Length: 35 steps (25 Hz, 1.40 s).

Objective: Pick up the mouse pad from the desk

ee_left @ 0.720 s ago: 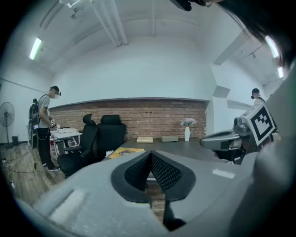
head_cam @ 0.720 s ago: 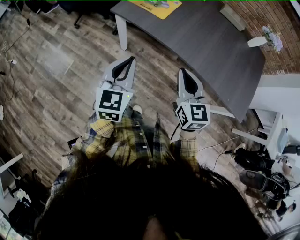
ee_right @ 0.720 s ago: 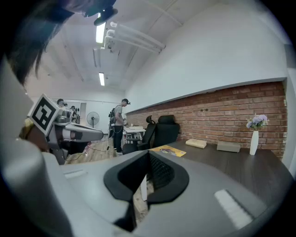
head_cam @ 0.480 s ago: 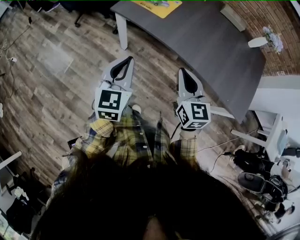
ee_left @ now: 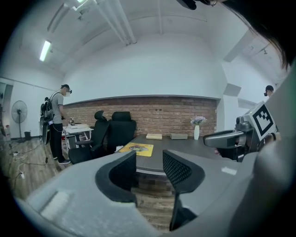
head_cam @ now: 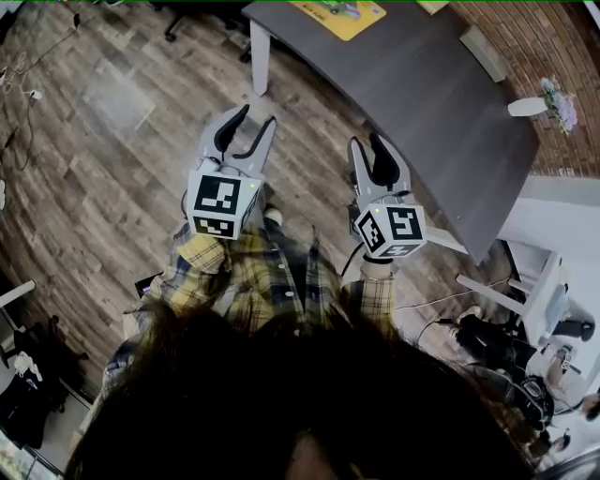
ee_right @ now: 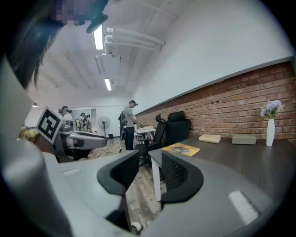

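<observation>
A person in a yellow plaid shirt (head_cam: 267,281) holds both grippers out ahead, side by side and tipped slightly downward, facing a dark grey desk (head_cam: 422,84). The left gripper (head_cam: 259,114) hangs over bare wood floor (head_cam: 112,141). Its jaws stand partly apart, with only floor and the desk's near edge showing between them. The right gripper (head_cam: 366,141) sits just short of the desk's long edge, its jaws also partly apart and gripping nothing.

The yellow mouse pad (head_cam: 345,13) lies flat at the far end of the desk, near the corner above a white leg (head_cam: 260,58), well apart from both grippers. The desk top between it and the right gripper is bare. A white vase of flowers (head_cam: 539,98) stands at the far side by the brick wall (head_cam: 553,47). Black office chairs (ee_left: 111,129) sit beyond the pad's end of the desk.
</observation>
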Available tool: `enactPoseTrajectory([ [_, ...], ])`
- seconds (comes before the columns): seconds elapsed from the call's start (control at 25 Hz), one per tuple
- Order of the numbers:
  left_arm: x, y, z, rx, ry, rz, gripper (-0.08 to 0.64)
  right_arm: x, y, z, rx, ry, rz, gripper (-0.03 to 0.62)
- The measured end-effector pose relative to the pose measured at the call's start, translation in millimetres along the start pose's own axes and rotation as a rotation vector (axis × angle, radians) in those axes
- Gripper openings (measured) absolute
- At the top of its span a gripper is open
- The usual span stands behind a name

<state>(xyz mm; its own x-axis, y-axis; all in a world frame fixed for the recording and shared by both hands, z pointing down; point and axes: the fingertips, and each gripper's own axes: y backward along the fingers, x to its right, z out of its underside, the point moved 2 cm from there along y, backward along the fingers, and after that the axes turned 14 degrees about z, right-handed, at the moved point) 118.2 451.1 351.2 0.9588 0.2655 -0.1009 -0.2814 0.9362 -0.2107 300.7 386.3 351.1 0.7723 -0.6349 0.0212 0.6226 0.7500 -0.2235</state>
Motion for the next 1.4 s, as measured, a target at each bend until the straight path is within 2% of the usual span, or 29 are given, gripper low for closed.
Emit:
enactPoseTrajectory([
  [0.12, -22.4, -2.4, 1.7, -0.001, -0.008, -0.03, 0.219, -1.7, -17.5, -2.2, 0.001, -0.009, -0.002, 0.168],
  [0.36, -80.2, -30.9, 0.1, -0.015, 0.021, -0.024, 0.25, -4.9, -73.7, -5.1, -0.026, -0.026, 0.009, 0.233],
  [0.72, -184.7, -90.4, -29.4, -0.033, -0.002, 0.02, 0.301, -16.8, -185.6, -30.1, -0.039, -0.074, 0.038, 0.281],
  [1.0, -239.3, -126.2, -43.9, -0.039, -0.025, 0.063, 0.332, -20.6, -247.7, -44.8, -0.037, -0.104, 0.077, 0.311],
  [1.4, -299.6, -156.2, -43.7, -0.058, -0.006, 0.133, 0.353, -30.0, -304.0, -49.2, -0.043, -0.136, 0.151, 0.334],
])
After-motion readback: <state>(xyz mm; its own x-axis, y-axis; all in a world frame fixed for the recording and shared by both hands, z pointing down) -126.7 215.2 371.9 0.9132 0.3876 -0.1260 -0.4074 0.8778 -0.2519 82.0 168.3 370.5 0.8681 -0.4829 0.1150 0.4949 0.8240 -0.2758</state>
